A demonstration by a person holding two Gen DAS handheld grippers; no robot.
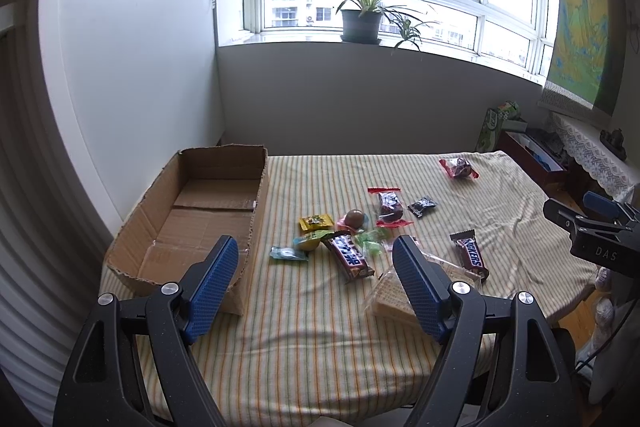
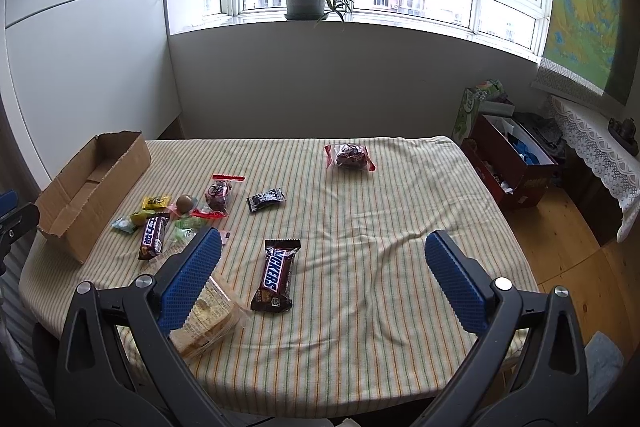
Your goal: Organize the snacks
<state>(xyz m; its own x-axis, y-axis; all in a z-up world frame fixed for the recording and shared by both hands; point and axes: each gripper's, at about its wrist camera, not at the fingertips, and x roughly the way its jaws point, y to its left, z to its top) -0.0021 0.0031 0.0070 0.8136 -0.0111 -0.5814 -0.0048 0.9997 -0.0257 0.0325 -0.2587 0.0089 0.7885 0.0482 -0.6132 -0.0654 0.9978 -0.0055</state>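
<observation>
An empty cardboard box point(image 1: 208, 211) point(image 2: 86, 187) lies on the left of the striped tablecloth point(image 1: 320, 327) point(image 2: 360, 219). Loose snacks are scattered in the middle: a Snickers bar point(image 1: 470, 257) point(image 2: 276, 275), a second chocolate bar point(image 1: 349, 255) point(image 2: 153, 237), a clear pack of crackers point(image 1: 390, 297) point(image 2: 208, 319), a red-edged date pack point(image 1: 389, 207) point(image 2: 219, 195), a small black pack point(image 1: 422, 206) point(image 2: 266, 199) and several small candies. Another red pack point(image 1: 458, 167) point(image 2: 350, 157) lies far back. My left gripper point(image 1: 316, 247) hangs open above the near edge. My right gripper point(image 2: 322, 243) is open too, holding nothing.
A potted plant point(image 1: 362, 21) point(image 2: 306, 1) stands on the windowsill. A white cabinet point(image 1: 132, 87) rises left of the table. Right of the table, on the wooden floor, stand a dark red box point(image 2: 516, 163) and a green carton point(image 2: 476, 107). The right gripper's body point(image 1: 600, 235) shows at the left view's right edge.
</observation>
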